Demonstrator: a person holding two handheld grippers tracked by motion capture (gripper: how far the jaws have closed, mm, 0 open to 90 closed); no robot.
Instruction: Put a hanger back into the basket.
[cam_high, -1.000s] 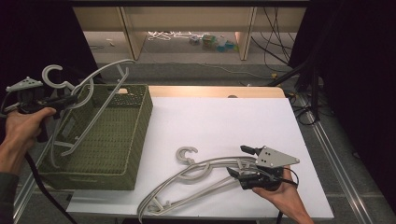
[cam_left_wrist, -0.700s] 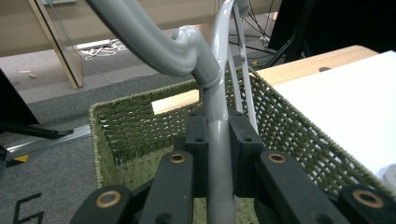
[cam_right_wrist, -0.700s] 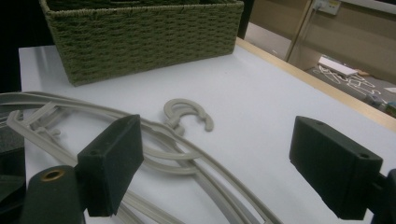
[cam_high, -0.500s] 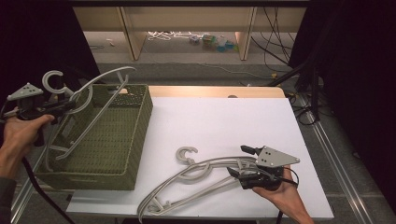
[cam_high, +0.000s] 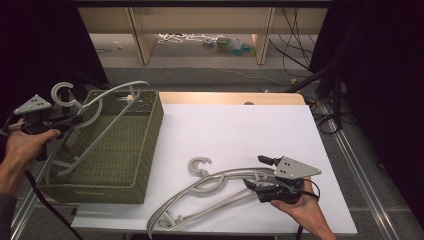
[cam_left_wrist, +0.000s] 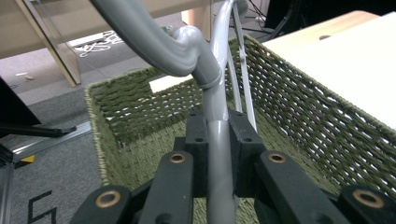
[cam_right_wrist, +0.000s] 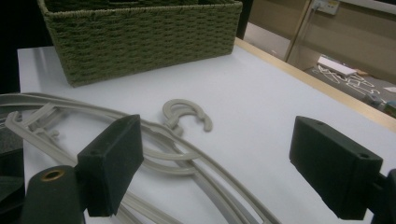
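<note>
My left gripper is shut on the neck of a grey plastic hanger, just below its hook, and holds it tilted over the green woven basket. The left gripper view has the hanger's stem pinched between the pads, with the basket beneath. Two or more grey hangers lie stacked on the white table, near its front edge. My right gripper rests open at their right end. In the right gripper view its jaws stand wide apart over the hangers, touching none.
The basket stands at the table's left side. A wooden strip runs along the far edge. Behind it are wooden shelf legs and loose cables on the floor. Dark curtains close both sides.
The left gripper has sunk slightly with its hanger, bringing the hanger's arm closer to the basket's rim. The right gripper and the hangers on the table have stayed put.
</note>
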